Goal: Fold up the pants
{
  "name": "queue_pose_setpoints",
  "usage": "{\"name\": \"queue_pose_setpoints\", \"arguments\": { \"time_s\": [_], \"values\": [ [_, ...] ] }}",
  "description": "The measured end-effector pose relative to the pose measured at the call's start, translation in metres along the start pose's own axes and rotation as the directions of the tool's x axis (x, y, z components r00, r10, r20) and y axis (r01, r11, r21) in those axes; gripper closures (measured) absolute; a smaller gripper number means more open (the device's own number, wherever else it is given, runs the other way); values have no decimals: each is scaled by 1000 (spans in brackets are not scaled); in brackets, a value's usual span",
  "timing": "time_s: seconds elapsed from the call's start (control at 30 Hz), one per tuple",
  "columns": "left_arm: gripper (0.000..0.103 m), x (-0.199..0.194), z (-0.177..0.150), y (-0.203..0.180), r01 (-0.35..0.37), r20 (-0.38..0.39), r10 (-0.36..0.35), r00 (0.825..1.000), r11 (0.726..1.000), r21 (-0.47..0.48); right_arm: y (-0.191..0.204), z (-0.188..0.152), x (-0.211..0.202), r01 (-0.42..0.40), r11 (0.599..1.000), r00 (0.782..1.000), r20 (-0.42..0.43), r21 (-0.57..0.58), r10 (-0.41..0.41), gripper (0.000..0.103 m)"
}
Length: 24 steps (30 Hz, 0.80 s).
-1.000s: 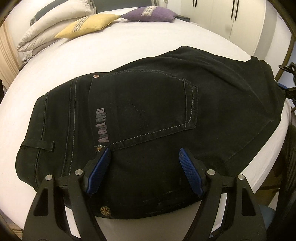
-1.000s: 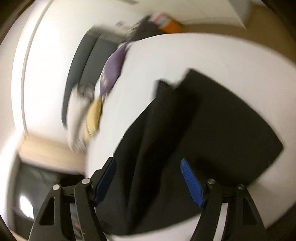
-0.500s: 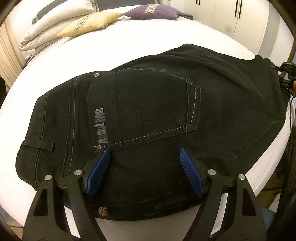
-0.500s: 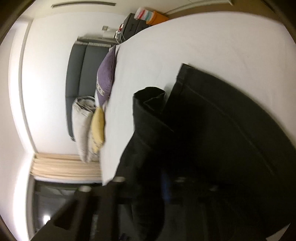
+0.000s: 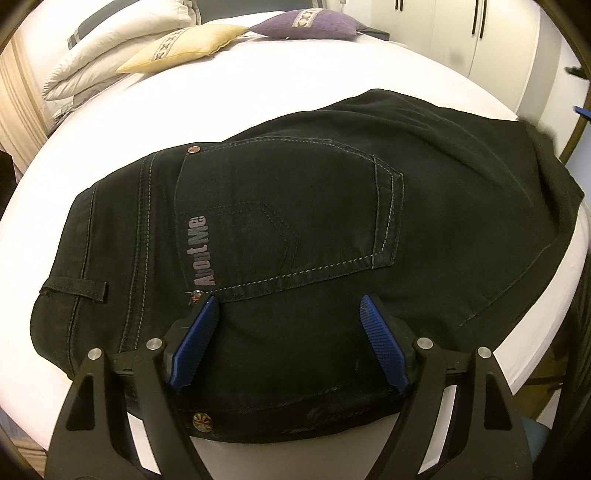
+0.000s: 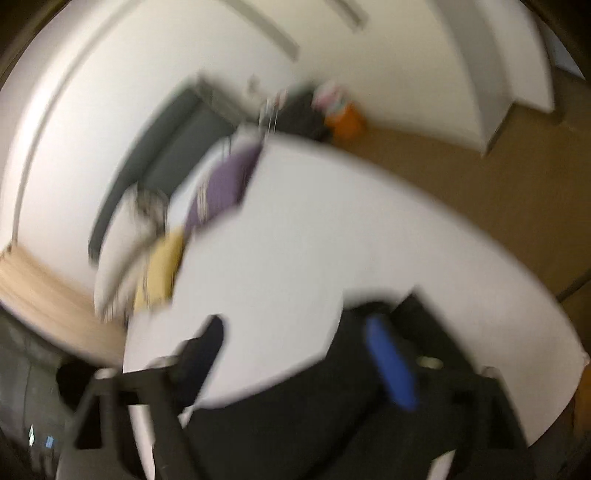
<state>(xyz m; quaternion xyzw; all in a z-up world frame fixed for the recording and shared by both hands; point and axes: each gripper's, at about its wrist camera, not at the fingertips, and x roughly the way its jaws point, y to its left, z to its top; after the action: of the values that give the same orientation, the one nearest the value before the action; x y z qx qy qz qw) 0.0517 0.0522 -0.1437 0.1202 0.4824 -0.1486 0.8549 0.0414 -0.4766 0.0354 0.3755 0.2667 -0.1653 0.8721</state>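
- On the white bed (image 5: 303, 74), black pants (image 5: 332, 206) are seen lying flat, back pocket (image 5: 291, 221) up, waistband toward the left.
- Over the near edge of the pants, the left gripper (image 5: 290, 321) is held with its jaws spread wide, nothing clamped.
- Behind, a yellow cushion (image 5: 184, 48) and a purple cushion (image 5: 306, 27) are spotted beside white pillows (image 5: 122, 48).
- Through heavy blur, the right gripper (image 6: 295, 339) is caught with jaws apart, dark cloth under one blue pad.
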Motion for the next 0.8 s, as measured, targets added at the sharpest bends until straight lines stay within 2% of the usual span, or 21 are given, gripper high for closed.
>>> {"name": "queue_pose_setpoints", "arguments": {
  "time_s": [0.03,0.07,0.17,0.23,0.37,0.47,0.67,0.77,0.8],
  "values": [
    [24,0,0,1,1,1,-1,1000,1000,0,-6,-1,-9,-1,1000,1000,31,1,1,16],
    [24,0,0,0,1,1,-1,1000,1000,0,-10,-4,-10,1,1000,1000,22,-5,-1,16],
    [24,0,-1,0,1,1,-1,1000,1000,-1,-40,-25,5,28,999,994,-107,21,-25,18],
    [23,0,-1,2,1,2,-1,1000,1000,-2,-68,-45,18,50,995,984,-174,83,-35,23],
    [23,0,-1,1,-3,-3,3,1000,1000,-2,-99,-77,55,0,967,959,-275,254,72,27],
    [23,0,0,1,-5,-6,5,1000,1000,-2,-115,-88,76,-54,918,946,-274,394,173,29],
    [23,2,1,1,-3,0,3,1000,1000,-5,-110,-78,101,-70,903,944,-264,423,197,30],
    [23,2,0,2,-3,4,3,1000,1000,-4,-107,-71,112,-81,901,934,-283,426,218,38],
    [23,1,-1,3,-2,5,2,1000,1000,-4,-108,-72,117,-76,902,931,-295,425,217,45]
  ]
}}
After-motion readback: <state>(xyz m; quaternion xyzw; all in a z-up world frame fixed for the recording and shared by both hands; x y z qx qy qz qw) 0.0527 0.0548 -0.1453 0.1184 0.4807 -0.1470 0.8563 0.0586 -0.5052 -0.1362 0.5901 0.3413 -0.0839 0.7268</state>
